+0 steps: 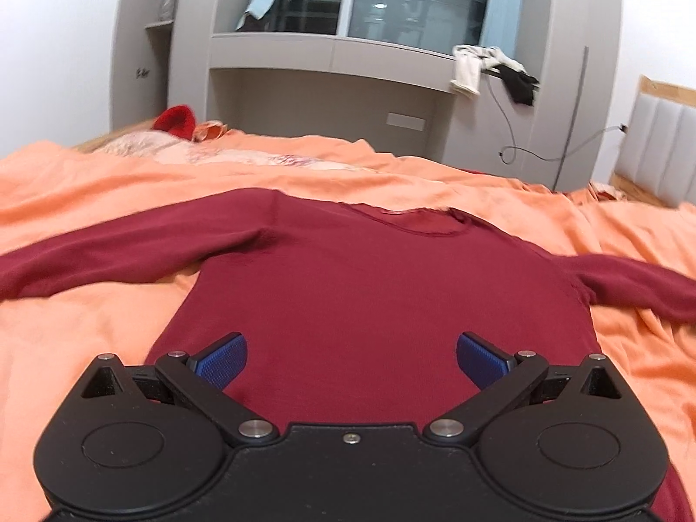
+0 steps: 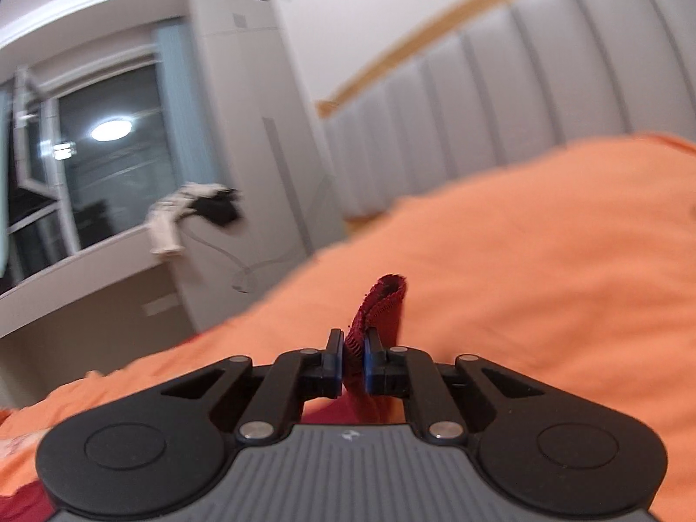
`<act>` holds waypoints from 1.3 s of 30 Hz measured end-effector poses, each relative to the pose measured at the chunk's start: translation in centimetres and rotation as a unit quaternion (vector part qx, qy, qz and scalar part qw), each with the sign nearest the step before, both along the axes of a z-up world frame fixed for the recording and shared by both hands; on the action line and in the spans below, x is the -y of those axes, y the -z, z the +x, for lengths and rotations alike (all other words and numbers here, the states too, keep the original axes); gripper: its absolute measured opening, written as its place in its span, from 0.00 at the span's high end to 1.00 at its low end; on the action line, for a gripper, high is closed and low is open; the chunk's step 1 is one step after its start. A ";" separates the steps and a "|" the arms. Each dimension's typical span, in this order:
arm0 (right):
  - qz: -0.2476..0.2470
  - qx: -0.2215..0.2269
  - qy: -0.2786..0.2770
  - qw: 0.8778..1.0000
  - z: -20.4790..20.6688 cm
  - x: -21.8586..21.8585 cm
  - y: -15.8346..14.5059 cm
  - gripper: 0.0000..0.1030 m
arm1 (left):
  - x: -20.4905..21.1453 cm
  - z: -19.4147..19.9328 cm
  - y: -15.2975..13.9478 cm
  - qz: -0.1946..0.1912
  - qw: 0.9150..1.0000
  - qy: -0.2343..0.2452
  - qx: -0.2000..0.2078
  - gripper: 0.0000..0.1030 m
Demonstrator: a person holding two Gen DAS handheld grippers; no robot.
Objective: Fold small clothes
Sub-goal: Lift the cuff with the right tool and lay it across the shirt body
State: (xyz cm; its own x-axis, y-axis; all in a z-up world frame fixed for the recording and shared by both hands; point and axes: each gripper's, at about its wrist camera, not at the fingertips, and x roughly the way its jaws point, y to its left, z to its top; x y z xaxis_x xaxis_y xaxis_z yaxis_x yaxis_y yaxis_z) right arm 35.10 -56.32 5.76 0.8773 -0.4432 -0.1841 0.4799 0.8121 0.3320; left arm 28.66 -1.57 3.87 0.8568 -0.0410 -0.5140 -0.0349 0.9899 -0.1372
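the dark red sweater (image 1: 369,287) lies flat on my orange bedspread (image 1: 87,326), sleeves spread. my right gripper (image 2: 353,363) pinches a cuff (image 2: 383,304), lifted; my left gripper (image 1: 351,359) hovers over the hem, jaws wide apart.

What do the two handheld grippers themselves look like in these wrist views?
Both are black linkage frames with two round discs at the base, silver pivot pins and blue textured pads. The left gripper has a plain black centre plate; the right gripper has a grey ribbed plate with a small logo. No cables, hands or sleeves show.
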 end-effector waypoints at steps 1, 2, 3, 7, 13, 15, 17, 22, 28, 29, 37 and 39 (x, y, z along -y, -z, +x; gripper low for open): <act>-0.010 0.007 -0.016 1.000 0.2 -1.2 -1.1 0.91 | -0.3 0.0 -0.1 -0.006 1.000 -0.004 -0.001 0.01; -0.019 0.013 -0.033 0.999 0.4 -2.4 -2.0 0.91 | -0.6 0.0 -0.2 -0.010 1.000 -0.006 -0.002 0.01; -0.032 0.019 -0.052 0.998 0.7 -3.8 -3.0 0.91 | -0.8 0.0 -0.3 -0.012 1.000 -0.009 -0.002 0.01; -0.089 0.032 -0.105 0.990 1.9 -9.4 -6.6 0.91 | -1.5 -0.1 -0.3 -0.021 1.000 -0.021 -0.008 0.01; -0.128 0.046 -0.205 0.969 3.6 -18.1 -9.5 0.91 | -2.3 -0.2 -0.5 -0.026 0.998 -0.047 -0.016 0.01; -0.133 0.048 -0.239 0.961 4.1 -20.7 -9.7 0.91 | -3.0 -0.3 -0.8 -0.029 0.997 -0.074 -0.013 0.01; -0.135 0.046 -0.276 0.951 4.6 -23.4 -9.6 0.91 | -4.0 -0.4 -1.0 -0.035 0.994 -0.105 -0.008 0.01; -0.148 0.028 -0.348 0.926 4.1 -29.7 -7.7 0.91 | -7.1 -0.4 -1.5 -0.075 0.982 -0.174 -0.005 0.01; -0.190 -0.025 -0.414 0.890 3.7 -36.9 -4.1 0.91 | -9.5 -0.5 -1.9 -0.092 0.973 -0.210 0.000 0.01; -0.198 -0.035 -0.424 0.883 3.6 -37.6 -3.5 0.91 | -9.7 -0.6 -2.0 -0.095 0.972 -0.215 0.000 0.01; -0.250 -0.112 -0.486 0.830 0.5 -42.8 1.7 0.91 | -10.5 -0.4 -1.9 -0.103 0.969 -0.226 -0.004 0.01; -0.255 -0.136 -0.502 0.815 0.0 -43.4 2.6 0.89 | -10.6 -0.2 -1.7 -0.103 0.969 -0.226 -0.005 0.01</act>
